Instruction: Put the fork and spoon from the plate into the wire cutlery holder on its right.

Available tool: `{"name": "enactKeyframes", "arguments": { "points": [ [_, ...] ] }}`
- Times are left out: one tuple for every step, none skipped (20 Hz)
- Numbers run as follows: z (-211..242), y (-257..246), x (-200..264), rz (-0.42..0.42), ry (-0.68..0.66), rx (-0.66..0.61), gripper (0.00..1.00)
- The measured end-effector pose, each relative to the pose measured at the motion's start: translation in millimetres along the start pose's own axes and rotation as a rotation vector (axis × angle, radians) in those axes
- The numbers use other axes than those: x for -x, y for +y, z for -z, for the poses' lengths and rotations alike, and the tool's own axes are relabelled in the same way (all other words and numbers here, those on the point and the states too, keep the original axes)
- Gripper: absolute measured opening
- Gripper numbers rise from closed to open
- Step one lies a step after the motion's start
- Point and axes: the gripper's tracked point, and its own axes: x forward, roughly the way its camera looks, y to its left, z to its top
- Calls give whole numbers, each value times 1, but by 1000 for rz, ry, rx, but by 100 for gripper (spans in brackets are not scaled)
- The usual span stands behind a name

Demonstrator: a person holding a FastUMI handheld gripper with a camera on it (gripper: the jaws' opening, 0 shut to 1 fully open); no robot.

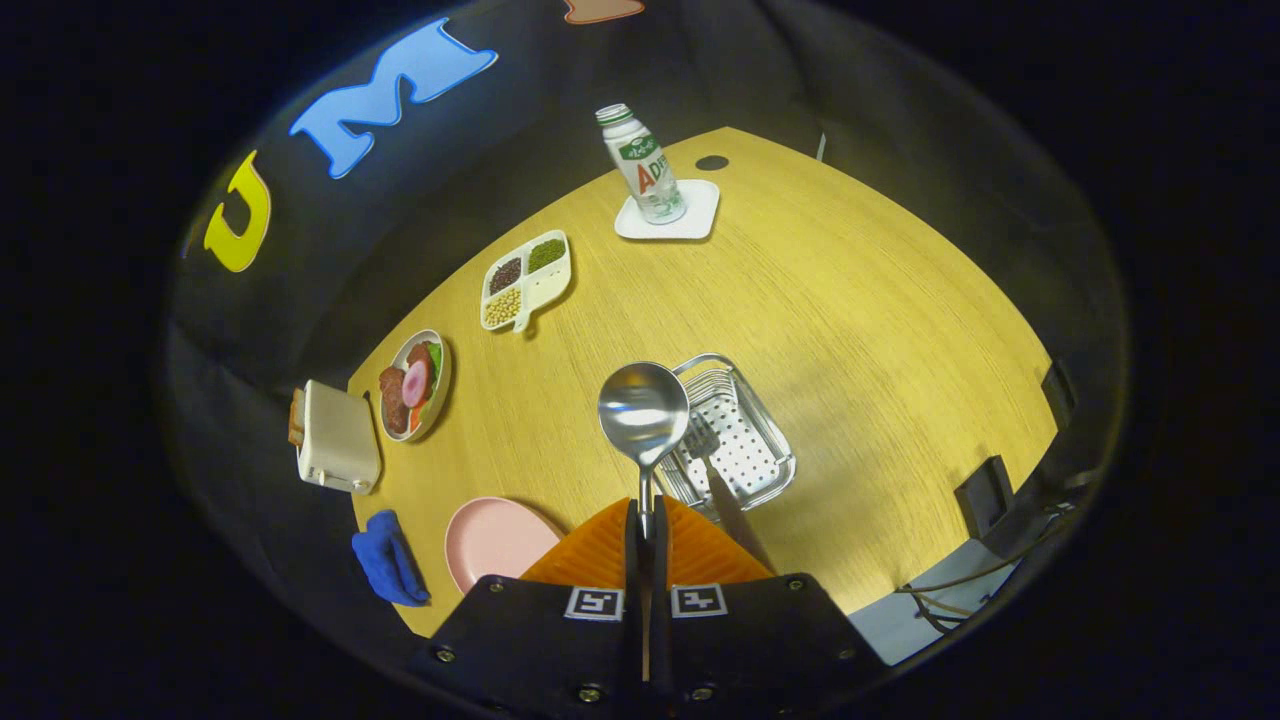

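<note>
Gripping the thin handle of a shiny metal spoon (644,412), the jaws (646,528) are pressed nearly together, holding it bowl-forward above the yellow wooden desk (880,320). Just beyond and right of the spoon sits the rectangular wire cutlery holder (740,440), a metal fork (712,462) already lying inside. An empty round pink plate (492,540) lies left of the jaws.

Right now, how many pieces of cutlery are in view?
2: a spoon clamped in the gripper, raised above the table, and a fork lying in the wire holder beyond.
</note>
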Motion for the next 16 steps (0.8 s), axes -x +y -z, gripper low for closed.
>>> {"name": "enactKeyframes", "arguments": {
  "points": [
    [-1, -2, 0, -3, 11, -7, 3],
    [-3, -3, -1, -4, 25, -14, 3],
    [-2, -5, -1, -2, 49, -13, 3],
    [0, -8, -2, 2, 73, -8, 3],
    [3, -8, -2, 2, 105, -6, 3],
    [5, -6, -3, 0, 131, -11, 3],
    [7, -5, -4, -2, 155, -14, 3],
    [11, -5, -4, -2, 180, -12, 3],
    [11, -5, -3, -1, 194, -15, 3],
    [12, -5, -5, 6, 205, -15, 3],
    [15, -7, -4, 13, 216, -15, 3],
    [16, -7, -4, 13, 229, -24, 3],
    [17, -4, -7, 10, 244, -48, 3],
    [18, -4, -7, 8, 258, -73, 3],
    [20, -4, -7, 7, 274, -98, 3],
    [20, -7, -7, 11, 284, -112, 4]
  ]
}}
